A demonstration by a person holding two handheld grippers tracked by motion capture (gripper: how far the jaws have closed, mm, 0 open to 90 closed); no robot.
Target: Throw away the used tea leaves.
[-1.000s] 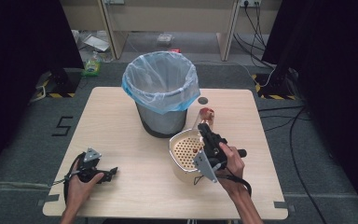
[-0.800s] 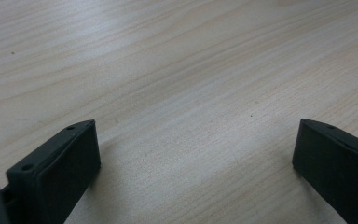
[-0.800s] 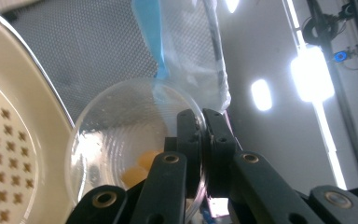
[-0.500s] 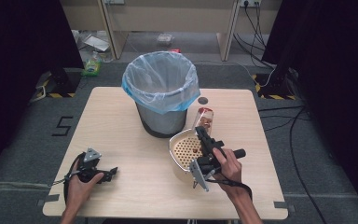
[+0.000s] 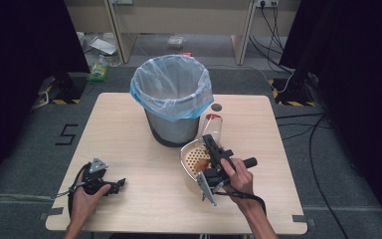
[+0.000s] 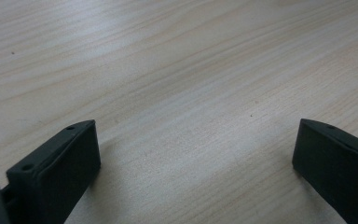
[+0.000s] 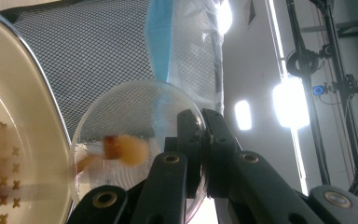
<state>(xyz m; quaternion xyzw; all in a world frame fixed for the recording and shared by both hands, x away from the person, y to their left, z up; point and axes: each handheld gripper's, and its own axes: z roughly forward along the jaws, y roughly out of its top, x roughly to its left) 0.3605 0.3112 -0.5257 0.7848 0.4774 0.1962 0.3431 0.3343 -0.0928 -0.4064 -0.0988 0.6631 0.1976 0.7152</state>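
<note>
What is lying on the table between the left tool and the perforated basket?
Nothing: in the high view, the wooden table is bare between the left tool and the perforated basket.

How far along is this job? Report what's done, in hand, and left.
Done: the clear cup is picked up and tipped over the perforated basket, which holds some brownish contents. In hand: the right gripper is shut on the cup's rim, pouring; a scrap sits inside. To do, probably: finish emptying, then the lined bin. The left gripper rests open.
</note>
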